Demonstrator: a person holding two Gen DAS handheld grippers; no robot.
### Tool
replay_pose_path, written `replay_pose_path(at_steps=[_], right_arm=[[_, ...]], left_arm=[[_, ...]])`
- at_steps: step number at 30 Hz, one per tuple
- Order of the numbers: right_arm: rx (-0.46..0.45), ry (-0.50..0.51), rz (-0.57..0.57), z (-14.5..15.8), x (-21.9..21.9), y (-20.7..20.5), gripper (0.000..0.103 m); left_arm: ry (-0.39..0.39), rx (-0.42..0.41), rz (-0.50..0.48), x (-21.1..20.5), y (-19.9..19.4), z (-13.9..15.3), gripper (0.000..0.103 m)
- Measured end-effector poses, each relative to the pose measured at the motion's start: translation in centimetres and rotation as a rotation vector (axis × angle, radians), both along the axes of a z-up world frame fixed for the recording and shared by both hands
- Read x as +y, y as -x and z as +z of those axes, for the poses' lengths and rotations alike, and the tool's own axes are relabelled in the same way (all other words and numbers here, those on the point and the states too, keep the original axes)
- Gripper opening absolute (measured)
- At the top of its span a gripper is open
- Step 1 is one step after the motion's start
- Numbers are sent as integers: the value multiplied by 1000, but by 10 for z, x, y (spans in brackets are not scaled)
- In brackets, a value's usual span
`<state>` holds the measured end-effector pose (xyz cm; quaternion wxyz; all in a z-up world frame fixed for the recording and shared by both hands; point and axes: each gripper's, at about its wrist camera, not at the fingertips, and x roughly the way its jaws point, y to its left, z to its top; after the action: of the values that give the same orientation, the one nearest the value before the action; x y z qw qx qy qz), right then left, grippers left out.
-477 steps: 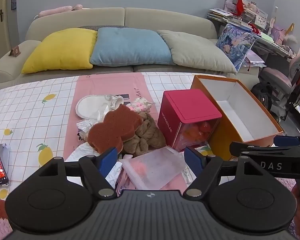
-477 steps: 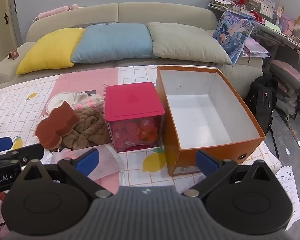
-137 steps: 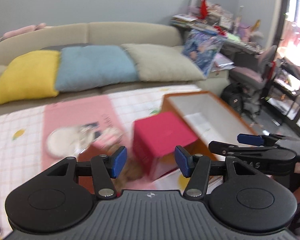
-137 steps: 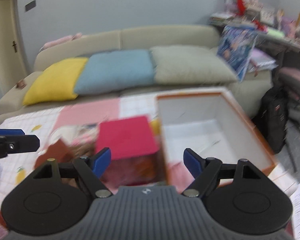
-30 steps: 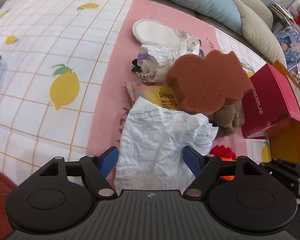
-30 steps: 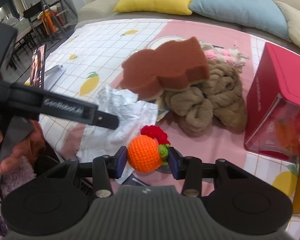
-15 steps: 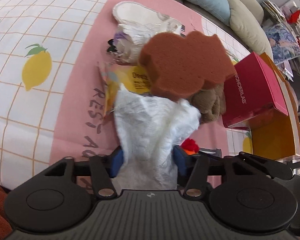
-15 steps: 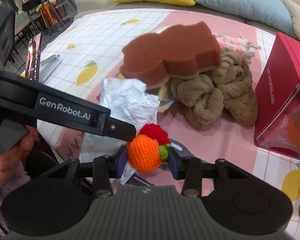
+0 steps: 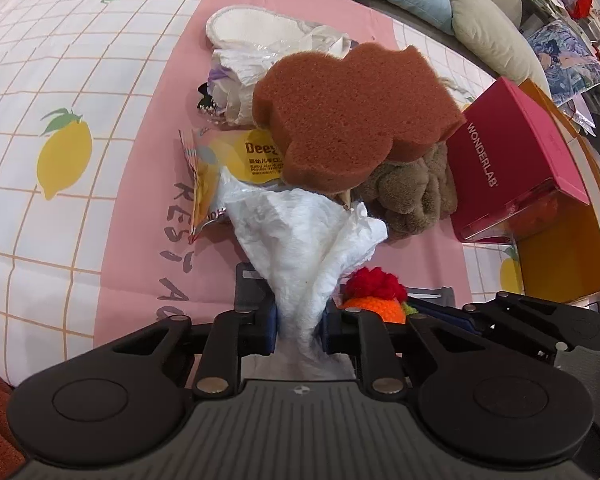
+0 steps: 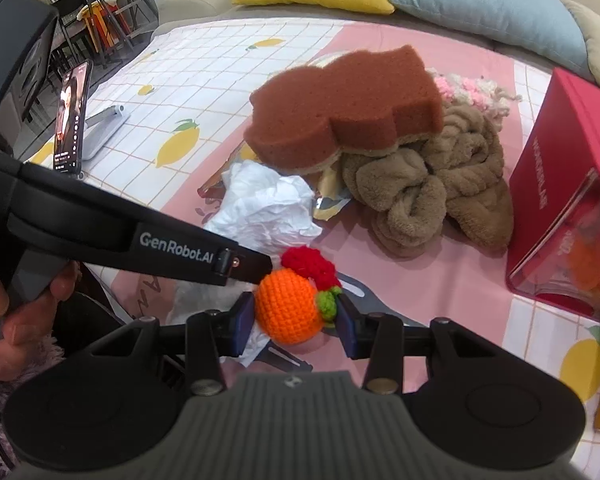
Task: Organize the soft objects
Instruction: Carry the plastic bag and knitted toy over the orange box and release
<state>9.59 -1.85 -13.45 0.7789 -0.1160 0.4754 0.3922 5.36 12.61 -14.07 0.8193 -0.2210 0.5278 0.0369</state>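
Observation:
My left gripper (image 9: 299, 330) is shut on a crumpled white tissue (image 9: 300, 236), bunched between its blue pads at the table's near edge. My right gripper (image 10: 296, 320) is shut on an orange crocheted ball (image 10: 288, 308) with a red tuft and green leaf; it also shows in the left wrist view (image 9: 374, 298). The tissue shows in the right wrist view (image 10: 266, 200) too. Behind lies a pile: a brown bear-shaped sponge (image 9: 356, 120) on a tan plush towel (image 10: 440, 184), a yellow wipes packet (image 9: 236, 160), a white pad (image 9: 244, 28).
A red-lidded WONDERLAB box (image 9: 516, 160) stands right of the pile, beside an orange cardboard box (image 9: 568, 236). A phone on a stand (image 10: 72, 120) is at the far left. Sofa cushions (image 10: 484, 4) lie behind the lemon-print tablecloth (image 9: 40, 120).
My left gripper has closed tighter on the white tissue, bunching and lifting it. The right gripper keeps hold of the orange ball and has barely moved.

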Motion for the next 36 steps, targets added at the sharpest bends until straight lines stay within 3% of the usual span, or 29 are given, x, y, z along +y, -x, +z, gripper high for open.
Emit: replay_pose_path(at_steps=[14,22,31,36], right_arm=[[29,-13,-157,41,-55,-12,43],[-32,-22,-252,76,-97,-15,43],[-157,-64,-413,117,-168,-30,43],[-220,-21,-492,127,-206,-44,43]], left_arm=[[-36,-133,-23,-22,14,74,21],[-16,-221,-91,-49,6,117,21],[53,-339,-249,-102,-29,164,21],[115,-370,-368,-149,-67,179,21]])
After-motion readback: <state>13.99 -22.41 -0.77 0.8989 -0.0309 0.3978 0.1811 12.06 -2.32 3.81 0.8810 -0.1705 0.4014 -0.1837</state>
